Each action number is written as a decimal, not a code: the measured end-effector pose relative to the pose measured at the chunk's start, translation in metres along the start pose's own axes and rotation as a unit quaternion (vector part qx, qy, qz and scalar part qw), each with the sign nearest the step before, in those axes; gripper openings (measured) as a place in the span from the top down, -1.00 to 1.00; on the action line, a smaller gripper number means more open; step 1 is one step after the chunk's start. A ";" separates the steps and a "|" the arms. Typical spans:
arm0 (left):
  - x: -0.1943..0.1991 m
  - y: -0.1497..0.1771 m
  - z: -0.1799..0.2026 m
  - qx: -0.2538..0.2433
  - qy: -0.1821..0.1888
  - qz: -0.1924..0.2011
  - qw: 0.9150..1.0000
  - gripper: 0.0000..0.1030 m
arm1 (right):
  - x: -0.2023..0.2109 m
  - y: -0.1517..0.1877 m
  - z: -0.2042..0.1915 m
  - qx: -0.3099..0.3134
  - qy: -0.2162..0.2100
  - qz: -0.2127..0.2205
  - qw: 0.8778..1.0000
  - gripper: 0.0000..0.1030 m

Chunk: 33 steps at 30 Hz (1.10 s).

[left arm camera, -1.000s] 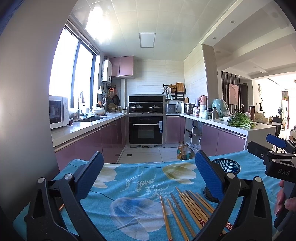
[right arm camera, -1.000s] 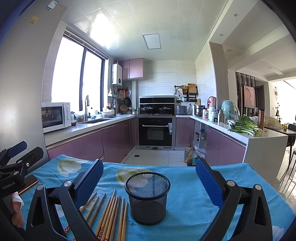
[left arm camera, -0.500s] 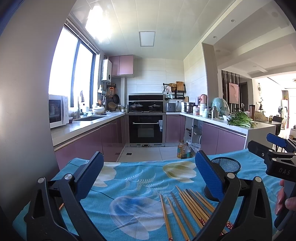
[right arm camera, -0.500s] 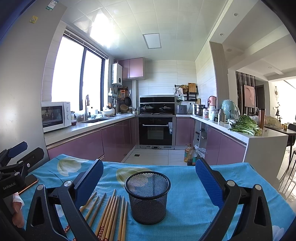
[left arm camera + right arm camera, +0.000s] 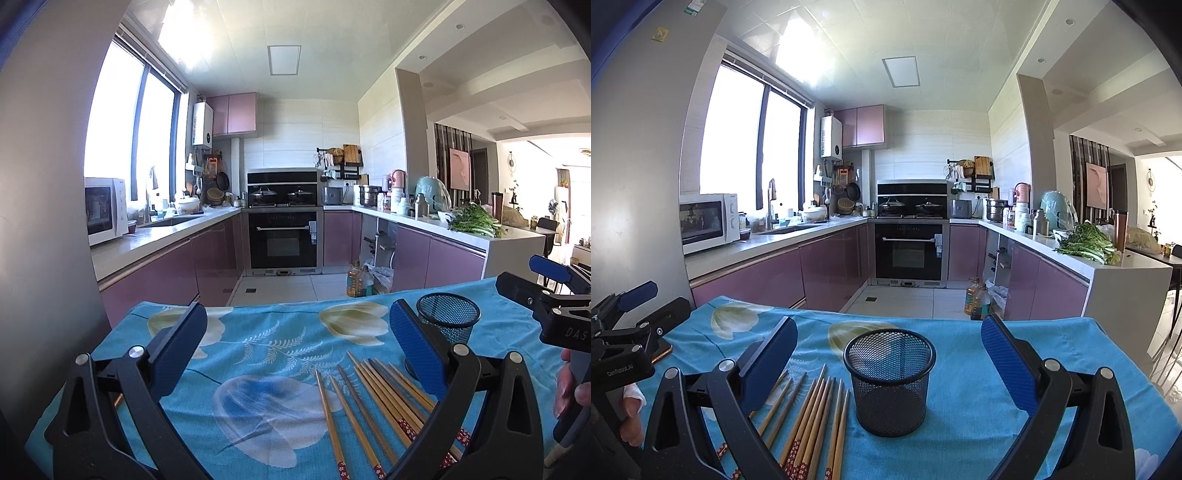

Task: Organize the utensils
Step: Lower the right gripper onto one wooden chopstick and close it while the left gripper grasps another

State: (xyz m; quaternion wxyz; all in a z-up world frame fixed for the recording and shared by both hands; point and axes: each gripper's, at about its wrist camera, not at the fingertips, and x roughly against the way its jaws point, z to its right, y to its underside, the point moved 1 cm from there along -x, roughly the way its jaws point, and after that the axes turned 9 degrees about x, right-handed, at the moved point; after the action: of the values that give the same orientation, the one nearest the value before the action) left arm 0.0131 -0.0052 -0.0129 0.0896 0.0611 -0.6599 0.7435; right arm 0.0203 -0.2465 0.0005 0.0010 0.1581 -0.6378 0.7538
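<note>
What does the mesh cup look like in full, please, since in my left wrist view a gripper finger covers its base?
Observer: In the right wrist view the mesh cup stands upright on the cloth and looks empty.
Operator: Thank you. Is the right gripper open?
Observer: Yes, the right gripper is wide open, and the cup sits centred ahead of its fingers.
Operator: And where are the chopsticks from there?
Observer: The chopsticks lie flat on the cloth just left of the cup, none inside it.
</note>
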 end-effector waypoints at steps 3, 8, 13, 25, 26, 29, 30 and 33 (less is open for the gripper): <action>-0.014 0.006 -0.004 -0.006 0.001 -0.040 0.999 -0.89 | -0.006 0.011 -0.003 0.010 -0.030 -0.031 0.999 -0.87; -0.040 0.026 -0.007 -0.026 0.007 -0.117 0.993 -0.87 | -0.027 0.037 -0.012 0.031 -0.078 -0.119 0.989 -0.77; -0.066 0.050 -0.008 -0.043 0.013 -0.199 0.979 -0.49 | -0.054 0.067 -0.025 0.045 -0.106 -0.207 0.972 -0.24; -0.100 0.086 -0.004 -0.048 0.044 -0.307 0.950 0.04 | -0.077 0.082 -0.032 0.039 -0.133 -0.278 0.951 0.19; -0.102 0.087 -0.004 -0.046 0.047 -0.313 0.947 0.07 | -0.077 0.082 -0.031 0.040 -0.132 -0.280 0.950 0.24; -0.105 0.090 -0.004 -0.041 0.054 -0.326 0.943 0.15 | -0.081 0.083 -0.032 0.040 -0.136 -0.289 0.947 0.25; -0.107 0.090 -0.004 -0.040 0.055 -0.330 0.941 0.18 | -0.082 0.083 -0.033 0.042 -0.136 -0.293 0.946 0.26; -0.113 0.093 -0.003 -0.037 0.059 -0.341 0.938 0.24 | -0.088 0.083 -0.039 0.054 -0.139 -0.303 0.941 0.39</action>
State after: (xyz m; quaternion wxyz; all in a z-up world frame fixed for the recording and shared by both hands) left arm 0.1037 -0.0183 -0.1270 0.3786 0.2351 -0.6198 0.6459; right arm 0.0776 -0.2071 -0.1058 0.1318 0.4471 -0.5119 0.7216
